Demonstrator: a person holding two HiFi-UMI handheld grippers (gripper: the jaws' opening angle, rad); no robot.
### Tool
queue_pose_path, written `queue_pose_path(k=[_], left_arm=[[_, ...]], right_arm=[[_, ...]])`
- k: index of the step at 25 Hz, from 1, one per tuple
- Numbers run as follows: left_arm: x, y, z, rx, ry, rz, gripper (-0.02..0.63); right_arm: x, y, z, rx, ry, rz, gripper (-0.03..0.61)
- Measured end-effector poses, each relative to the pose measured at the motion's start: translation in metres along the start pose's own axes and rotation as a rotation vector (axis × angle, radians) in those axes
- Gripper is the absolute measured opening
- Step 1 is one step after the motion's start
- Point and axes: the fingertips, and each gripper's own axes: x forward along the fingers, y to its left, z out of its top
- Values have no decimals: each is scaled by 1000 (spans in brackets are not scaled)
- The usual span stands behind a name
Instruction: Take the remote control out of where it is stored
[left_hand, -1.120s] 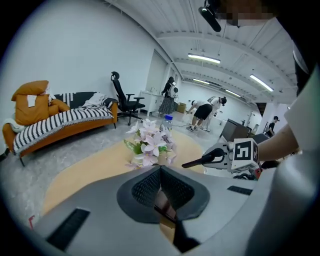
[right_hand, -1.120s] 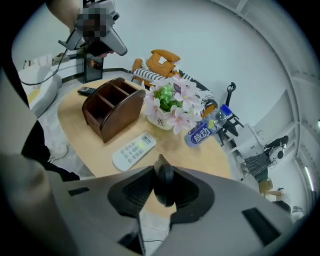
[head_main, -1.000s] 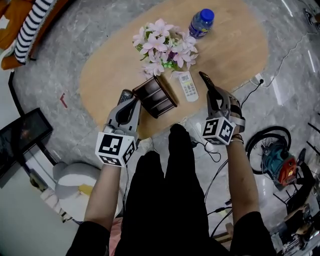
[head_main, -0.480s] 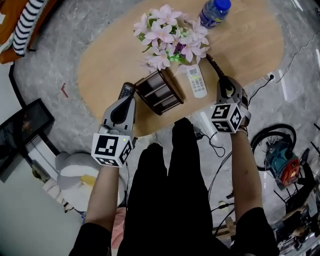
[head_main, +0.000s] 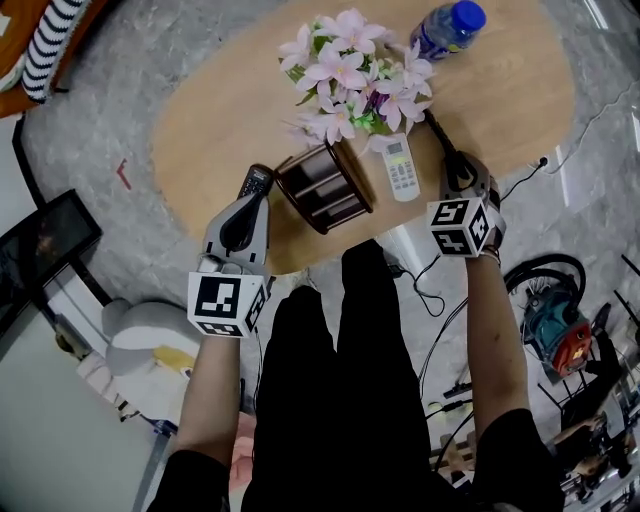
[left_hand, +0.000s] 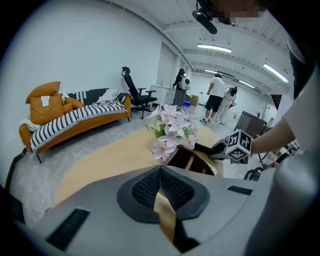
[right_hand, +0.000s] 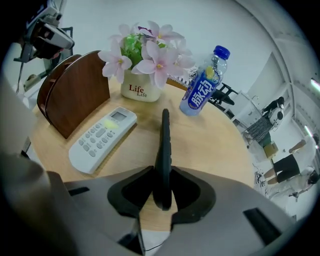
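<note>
A slim black remote control (right_hand: 162, 150) stands on its edge between the pads of my right gripper (right_hand: 162, 196), which is shut on it. It is held just above the oval wooden table (head_main: 500, 90), to the right of a white remote (head_main: 401, 165) that lies flat. The dark wooden holder (head_main: 325, 185) stands at the table's near edge, in front of the flowers. My left gripper (head_main: 250, 200) hovers left of the holder, shut and empty (left_hand: 161, 186). Another dark remote (head_main: 256, 180) lies on the table by its tip.
A pot of pink flowers (head_main: 355, 85) and a blue-capped bottle (head_main: 447, 28) stand behind the holder. Cables and tools (head_main: 555, 320) lie on the floor at the right, a dark screen (head_main: 40, 250) at the left. A striped sofa (left_hand: 70, 120) and standing people (left_hand: 216, 97) are far off.
My right gripper has carried the black remote a little farther over the table, past the white remote. The left gripper has stayed shut beside the holder.
</note>
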Motion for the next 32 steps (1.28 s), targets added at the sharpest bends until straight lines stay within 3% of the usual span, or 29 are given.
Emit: queue_pose_path(k=[8, 19, 26, 32], left_arm=[[-5, 4, -6, -3, 5, 3, 6], [-27, 20, -4, -21, -41, 5, 6], [-67, 16, 26, 3, -120, -11, 6], [-111, 17, 64, 6, -225, -22, 6]], right_arm=[[-4, 6, 5, -1, 9, 58, 161], [-31, 15, 18, -15, -17, 8, 163], [-85, 7, 44, 106, -79, -22, 163], [-152, 1, 101, 57, -202, -96, 106]])
